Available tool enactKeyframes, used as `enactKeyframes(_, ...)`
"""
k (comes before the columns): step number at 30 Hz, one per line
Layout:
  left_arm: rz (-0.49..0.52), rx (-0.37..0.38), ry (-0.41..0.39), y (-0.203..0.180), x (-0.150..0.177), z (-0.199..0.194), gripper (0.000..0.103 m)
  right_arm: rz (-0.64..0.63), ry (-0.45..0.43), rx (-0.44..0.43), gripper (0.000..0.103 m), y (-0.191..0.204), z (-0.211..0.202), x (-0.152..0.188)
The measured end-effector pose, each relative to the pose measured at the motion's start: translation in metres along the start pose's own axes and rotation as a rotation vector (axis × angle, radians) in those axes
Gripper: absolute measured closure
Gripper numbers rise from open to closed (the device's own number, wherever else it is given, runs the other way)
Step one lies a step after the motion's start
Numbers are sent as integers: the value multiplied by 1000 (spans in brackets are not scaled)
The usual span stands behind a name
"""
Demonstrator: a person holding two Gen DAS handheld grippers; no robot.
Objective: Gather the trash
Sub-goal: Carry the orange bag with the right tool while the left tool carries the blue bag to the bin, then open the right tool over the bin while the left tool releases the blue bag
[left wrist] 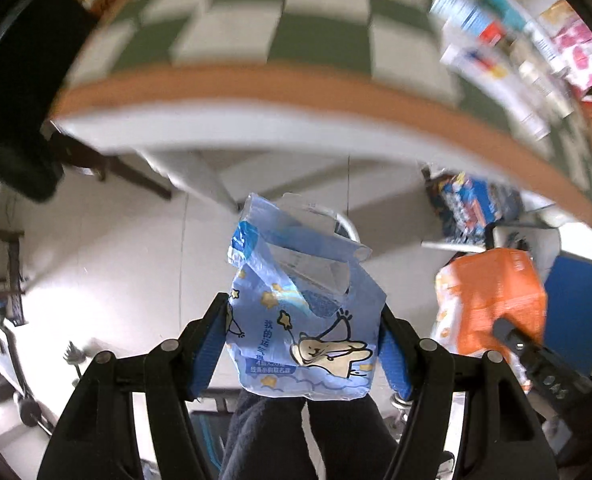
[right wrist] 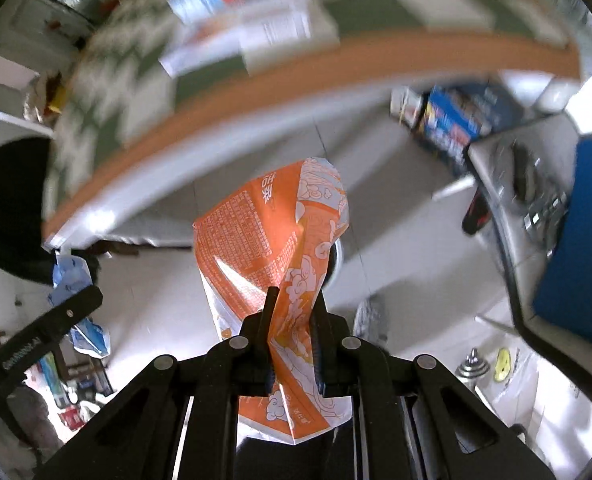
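Note:
My left gripper (left wrist: 304, 328) is shut on a crumpled blue wrapper (left wrist: 296, 320) printed with a cartoon dog and stars; its blue pads press both sides of it. The wrapper hangs over the pale floor, beyond the table's edge. My right gripper (right wrist: 294, 312) is shut on a twisted orange wrapper (right wrist: 264, 236) with white print. The orange wrapper (left wrist: 491, 300) also shows at the right of the left wrist view, held by the other gripper. The blue wrapper (right wrist: 70, 276) shows at the left of the right wrist view. Both grippers point down at the floor.
A table (left wrist: 296, 84) with an orange edge and a green-and-white checked cloth crosses the top of both views, with packets (left wrist: 491, 60) lying on it. A black chair (left wrist: 12, 120) is at the left. A blue box (right wrist: 459, 120) stands on the floor. A person's dark trouser legs (left wrist: 296, 436) are below.

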State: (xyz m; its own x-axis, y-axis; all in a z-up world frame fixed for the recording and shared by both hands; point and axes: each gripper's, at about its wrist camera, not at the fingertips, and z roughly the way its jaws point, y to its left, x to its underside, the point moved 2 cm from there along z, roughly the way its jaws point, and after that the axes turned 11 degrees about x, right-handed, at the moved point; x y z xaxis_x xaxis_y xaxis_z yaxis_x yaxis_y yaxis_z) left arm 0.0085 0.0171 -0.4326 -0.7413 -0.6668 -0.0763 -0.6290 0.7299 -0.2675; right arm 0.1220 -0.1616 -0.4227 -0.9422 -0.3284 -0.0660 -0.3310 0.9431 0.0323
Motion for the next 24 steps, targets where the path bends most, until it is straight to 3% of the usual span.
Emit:
enactKeyframes(5,-45,35,67,23,9,100,38,-16,90,29,89,-3,111,8)
enactKeyframes(13,-196,211,191,83,-7,259,38,23,153,3,89,6,274,-3)
enactKeyframes(16,-204,248,223,94,-18,301,30,7,166,-7,88,16,328,-13)
enactKeyframes(17,-205,252,225,97,-21,305,21,-2,173,-14,85,20,340,-13)
enactKeyframes(18,-206,248,227,100,-22,311,7,-14,181,-15,71,24,354,-13)
enactKeyframes(19,-198,241,228,104,-22,313,2,-24,186,-14,60,28,366,-15)
enactKeyframes(20,-180,215,223,104,-23,315,1,-37,194,-16,41,32,379,-15)
enactKeyframes(21,-170,192,215,108,-21,314,1,-45,198,-20,29,35,388,-15)
enactKeyframes(24,-144,131,202,119,-15,308,1,-105,188,22,10,44,396,-11)
